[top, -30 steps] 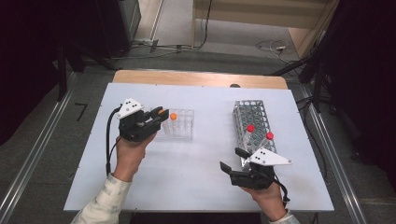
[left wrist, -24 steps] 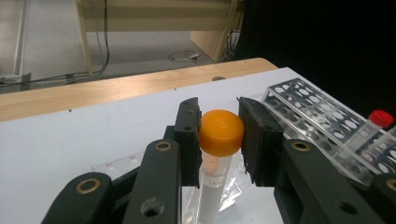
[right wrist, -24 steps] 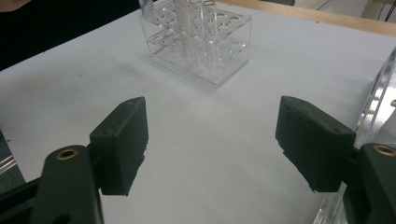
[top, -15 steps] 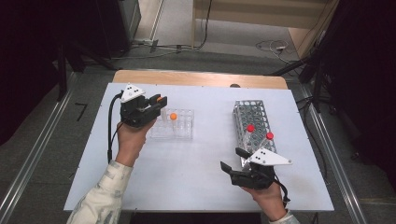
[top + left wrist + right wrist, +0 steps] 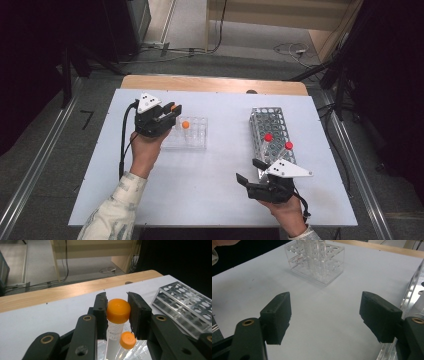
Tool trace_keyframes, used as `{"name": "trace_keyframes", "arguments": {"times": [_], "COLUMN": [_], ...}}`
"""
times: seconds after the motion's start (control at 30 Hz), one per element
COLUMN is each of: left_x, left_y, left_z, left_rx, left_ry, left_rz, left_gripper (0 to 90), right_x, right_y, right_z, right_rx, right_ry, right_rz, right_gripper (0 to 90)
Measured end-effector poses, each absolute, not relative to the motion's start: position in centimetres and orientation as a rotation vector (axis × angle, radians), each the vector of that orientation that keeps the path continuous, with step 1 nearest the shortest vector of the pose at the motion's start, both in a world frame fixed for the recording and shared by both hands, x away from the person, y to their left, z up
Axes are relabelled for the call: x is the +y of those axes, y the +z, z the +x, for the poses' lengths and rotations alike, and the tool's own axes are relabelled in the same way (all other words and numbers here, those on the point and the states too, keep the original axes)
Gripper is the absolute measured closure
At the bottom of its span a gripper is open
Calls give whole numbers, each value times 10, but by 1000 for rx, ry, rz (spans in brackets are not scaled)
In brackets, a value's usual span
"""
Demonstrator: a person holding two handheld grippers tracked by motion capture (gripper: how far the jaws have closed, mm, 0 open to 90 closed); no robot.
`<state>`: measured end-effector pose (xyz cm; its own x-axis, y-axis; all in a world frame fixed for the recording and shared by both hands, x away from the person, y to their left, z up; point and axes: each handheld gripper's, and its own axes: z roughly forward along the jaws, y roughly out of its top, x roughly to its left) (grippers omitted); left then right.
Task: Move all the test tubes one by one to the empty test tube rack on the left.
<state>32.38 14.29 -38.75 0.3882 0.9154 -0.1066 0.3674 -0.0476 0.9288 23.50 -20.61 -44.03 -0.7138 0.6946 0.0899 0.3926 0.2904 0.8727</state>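
My left gripper (image 5: pixel 172 111) (image 5: pixel 117 312) is shut on an orange-capped tube (image 5: pixel 118 310) (image 5: pixel 174 107), its jaws pressing the cap from both sides. The tube hangs upright at the far left corner of the clear plastic rack (image 5: pixel 196 142). I cannot tell whether its bottom sits in a hole. A second orange-capped tube (image 5: pixel 185 124) (image 5: pixel 127 340) stands in that rack just beyond it. My right gripper (image 5: pixel 248 171) (image 5: pixel 329 315) rests open near the front edge of the table with nothing between its jaws, next to the metal rack (image 5: pixel 272 122).
The metal rack (image 5: pixel 182 300) holds two red-capped tubes (image 5: pixel 268 137) (image 5: pixel 289 145). The clear rack (image 5: pixel 317 262) lies ahead of the right gripper. The white tabletop (image 5: pixel 210 185) ends at a wooden strip (image 5: pixel 215 84) at the far side.
My left hand has carried the held tube a little toward the far side of the table, along the clear rack's left end. The right gripper has stayed where it was.
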Motion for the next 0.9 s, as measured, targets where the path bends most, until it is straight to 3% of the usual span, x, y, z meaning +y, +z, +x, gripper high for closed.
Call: {"name": "trace_keyframes", "arguments": {"times": [0.57, 0.9], "left_x": [140, 143], "left_y": [-419, -417], "left_z": [324, 323], "left_rx": [1206, 1211], "left_ry": [647, 630], "left_rz": [1642, 1618], "left_gripper": [697, 614], "right_x": [-203, -203], "right_y": [-444, -444], "right_z": [235, 236], "right_rx": [2279, 2283], "right_ry": [1369, 1365], "right_rz": [992, 993], "right_gripper": [239, 239]}}
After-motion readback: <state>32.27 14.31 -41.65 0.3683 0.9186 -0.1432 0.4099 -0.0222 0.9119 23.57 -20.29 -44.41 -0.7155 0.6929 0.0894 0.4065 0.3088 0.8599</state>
